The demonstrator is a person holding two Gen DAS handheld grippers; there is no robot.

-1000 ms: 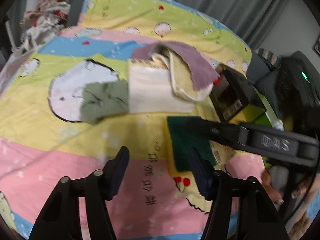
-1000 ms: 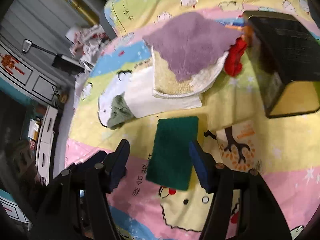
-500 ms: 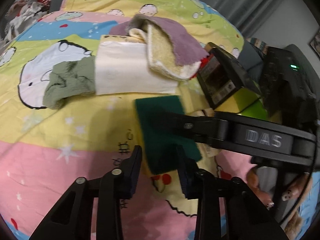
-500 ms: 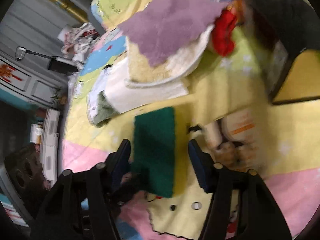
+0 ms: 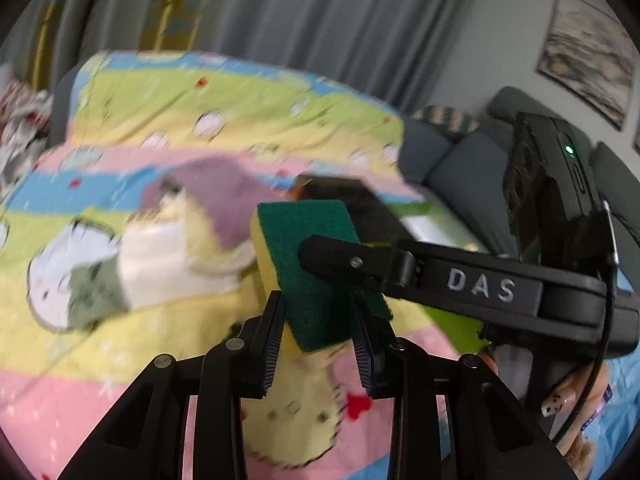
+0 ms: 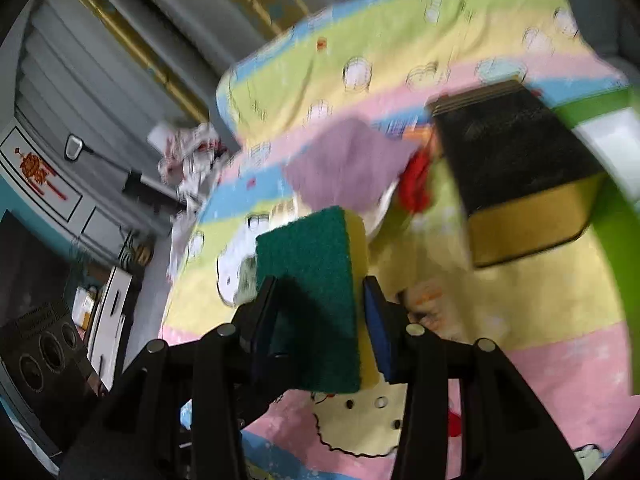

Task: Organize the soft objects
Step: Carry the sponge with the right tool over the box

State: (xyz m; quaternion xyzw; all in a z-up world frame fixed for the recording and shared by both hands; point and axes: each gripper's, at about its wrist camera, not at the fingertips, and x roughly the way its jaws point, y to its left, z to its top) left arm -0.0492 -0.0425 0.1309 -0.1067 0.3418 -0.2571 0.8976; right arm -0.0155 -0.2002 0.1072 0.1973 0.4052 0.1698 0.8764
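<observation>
A sponge (image 5: 304,248) with a dark green scouring face and a yellow body hangs above the cartoon-print bedspread (image 5: 168,120). My left gripper (image 5: 316,300) is shut on its near end, a pad on each side. From the right, my right gripper's finger (image 5: 352,260) lies across the green face. In the right wrist view the sponge (image 6: 312,280) stands between the jaws of my right gripper (image 6: 319,286). One pad presses the green face and the other the yellow side, and the jaws are closing.
A purple towel (image 5: 224,196) over a cream towel (image 5: 172,268), a grey-green cloth (image 5: 92,292) and a red item (image 6: 416,184) lie on the bedspread. A black and yellow box (image 6: 516,168) stands at the right. A grey sofa (image 5: 460,168) is beyond.
Both grippers have closed on the sponge, which lay flat on the bedspread. It has been lifted clear, and both views have swung upward towards the curtains.
</observation>
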